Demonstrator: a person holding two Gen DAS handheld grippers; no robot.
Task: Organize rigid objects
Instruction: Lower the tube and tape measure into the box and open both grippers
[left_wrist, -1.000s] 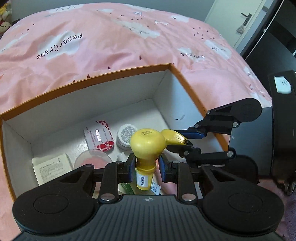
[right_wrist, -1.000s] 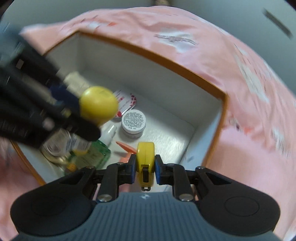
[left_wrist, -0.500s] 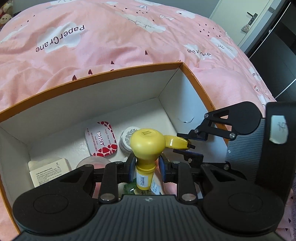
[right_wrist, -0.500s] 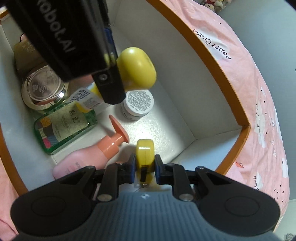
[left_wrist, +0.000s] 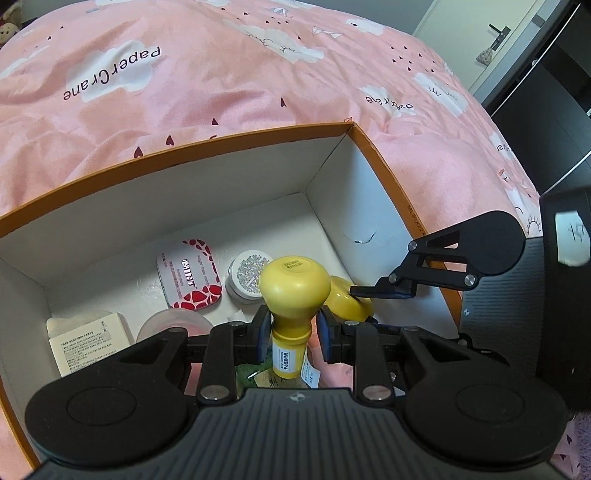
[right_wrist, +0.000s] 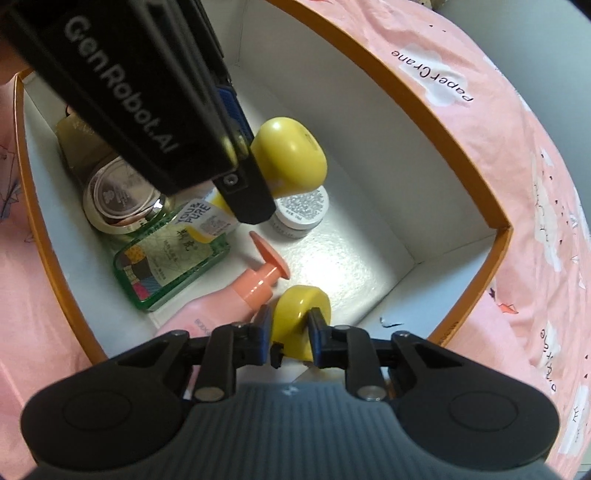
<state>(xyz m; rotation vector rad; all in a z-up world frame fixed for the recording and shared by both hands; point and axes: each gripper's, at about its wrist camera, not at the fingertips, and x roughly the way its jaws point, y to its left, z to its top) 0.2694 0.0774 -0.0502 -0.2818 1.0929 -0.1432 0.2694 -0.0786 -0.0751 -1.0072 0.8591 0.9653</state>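
A pink bedspread (left_wrist: 229, 74) covers the bed and carries an orange-rimmed box (left_wrist: 236, 138) with white walls. Inside lie a green flat bottle (right_wrist: 173, 266), a pink pump bottle (right_wrist: 229, 299), a red-and-white mint tin (left_wrist: 190, 273) and a small white jar (left_wrist: 245, 275) near the box's far wall. The left gripper (left_wrist: 291, 328) has its jaws clamped on the neck of a yellow bottle (left_wrist: 293, 288), held upright above the box floor. The right gripper (right_wrist: 290, 332) grips a yellow tape measure (right_wrist: 301, 314) just above the floor, by the pump head.
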